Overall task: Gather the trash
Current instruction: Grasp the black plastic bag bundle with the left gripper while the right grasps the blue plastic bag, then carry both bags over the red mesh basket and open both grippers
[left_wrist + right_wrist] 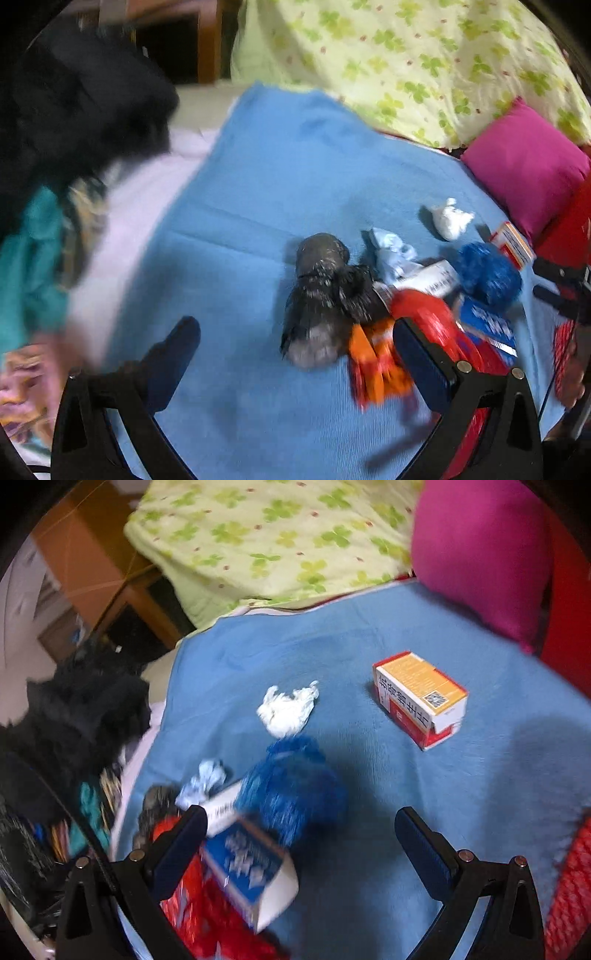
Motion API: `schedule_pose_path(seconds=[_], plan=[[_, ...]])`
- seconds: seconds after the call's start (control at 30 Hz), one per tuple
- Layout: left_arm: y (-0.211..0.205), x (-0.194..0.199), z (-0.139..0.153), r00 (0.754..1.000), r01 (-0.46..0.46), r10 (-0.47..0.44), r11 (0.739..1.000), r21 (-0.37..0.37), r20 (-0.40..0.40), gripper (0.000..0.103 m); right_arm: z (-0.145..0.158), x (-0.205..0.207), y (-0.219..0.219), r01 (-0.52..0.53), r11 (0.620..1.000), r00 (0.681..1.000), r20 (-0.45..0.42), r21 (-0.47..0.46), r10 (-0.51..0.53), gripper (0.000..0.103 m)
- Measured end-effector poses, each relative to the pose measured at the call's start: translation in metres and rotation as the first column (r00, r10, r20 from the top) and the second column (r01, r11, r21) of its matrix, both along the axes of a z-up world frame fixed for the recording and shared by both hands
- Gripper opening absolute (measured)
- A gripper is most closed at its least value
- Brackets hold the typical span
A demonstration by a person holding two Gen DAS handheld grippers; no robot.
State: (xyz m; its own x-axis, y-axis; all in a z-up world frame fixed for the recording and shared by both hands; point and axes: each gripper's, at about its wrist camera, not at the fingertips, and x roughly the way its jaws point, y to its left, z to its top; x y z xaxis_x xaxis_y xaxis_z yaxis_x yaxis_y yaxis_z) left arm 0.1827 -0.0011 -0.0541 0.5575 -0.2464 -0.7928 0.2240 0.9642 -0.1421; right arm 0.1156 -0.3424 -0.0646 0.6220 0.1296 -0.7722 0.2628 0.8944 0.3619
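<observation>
Trash lies on a blue blanket (258,184). In the left wrist view: a black crumpled bag (321,302), an orange wrapper (376,362), a red wrapper (428,314), a pale blue paper wad (393,253), a blue crumpled ball (487,273), a white tissue (452,218). My left gripper (295,354) is open just before the black bag. My right gripper (301,834) is open over the blue ball (291,797) and a blue-white box (251,867). A white tissue (288,709) and an orange-red box (421,698) lie beyond.
A green-flowered quilt (406,62) lies at the back, and a magenta pillow (480,554) at the right. Dark and teal clothes (55,147) are heaped at the left. A red net bag (569,886) hangs at the right edge.
</observation>
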Motion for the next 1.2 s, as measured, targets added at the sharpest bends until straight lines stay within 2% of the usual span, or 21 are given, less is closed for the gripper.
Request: schedule_pose_path(seconds=[0.03,0.13,0.2,0.27,0.3,0.37,0.47,0.53,0.77,0.9,1.03,1.1,1.2], plan=[[0.0,0.011,-0.007,1.0,-0.006,0.006,1.0,-0.024,-0.028,0.1,-0.006,0.008,-0.007,0.004,0.999,1.0,-0.005,0.031,-0.004,0.098],[-0.001,0.032,-0.025,0.995,-0.02,0.012,0.996,-0.082,-0.096,0.083,-0.019,0.026,-0.013,-0.004,0.996,1.0,-0.027,0.089,0.007,0.091],[-0.003,0.038,-0.033,0.991,-0.017,0.002,0.993,-0.116,-0.133,0.061,-0.028,0.036,-0.012,-0.026,0.992,0.999,-0.036,0.125,0.03,0.086],[-0.005,0.041,-0.041,0.985,-0.007,-0.021,0.987,-0.16,-0.172,0.049,-0.034,0.048,-0.004,-0.05,0.987,0.997,-0.047,0.152,0.058,0.074],[-0.006,0.041,-0.045,0.982,-0.006,-0.026,0.986,-0.166,-0.188,0.047,-0.034,0.053,0.0,-0.061,0.985,0.996,-0.05,0.161,0.07,0.066],[-0.007,0.036,-0.046,0.983,-0.004,-0.023,0.989,-0.145,-0.182,0.04,-0.039,0.055,0.012,-0.092,0.986,0.992,-0.077,0.139,0.104,0.065],[0.0,0.028,-0.039,0.984,-0.027,-0.001,0.987,-0.156,-0.179,0.039,-0.029,0.044,0.025,-0.103,0.993,0.993,-0.044,0.06,0.105,0.062],[0.008,0.017,-0.026,0.99,-0.032,0.011,0.988,-0.149,-0.142,0.038,-0.017,0.032,0.028,-0.107,0.994,0.994,-0.011,0.024,0.107,0.062],[0.017,-0.031,0.042,1.0,0.005,-0.002,0.996,-0.088,0.028,0.038,0.054,-0.029,0.026,-0.12,0.993,0.981,0.151,0.007,0.117,0.062],[0.0,-0.063,0.084,0.991,0.079,-0.072,0.995,-0.063,0.11,0.038,0.094,-0.078,0.015,-0.095,0.995,0.965,0.249,0.014,0.088,0.062],[-0.046,-0.106,0.122,0.96,0.222,-0.208,0.973,-0.056,0.188,0.039,0.124,-0.137,-0.006,-0.042,0.998,0.944,0.329,0.035,0.029,0.062],[-0.075,-0.123,0.136,0.937,0.295,-0.278,0.954,-0.056,0.212,0.039,0.134,-0.167,-0.021,-0.005,0.999,0.934,0.356,0.046,-0.012,0.062],[-0.126,-0.152,0.154,0.89,0.414,-0.388,0.908,-0.068,0.238,0.039,0.145,-0.207,-0.045,0.075,0.996,0.92,0.38,0.058,-0.091,0.063]])
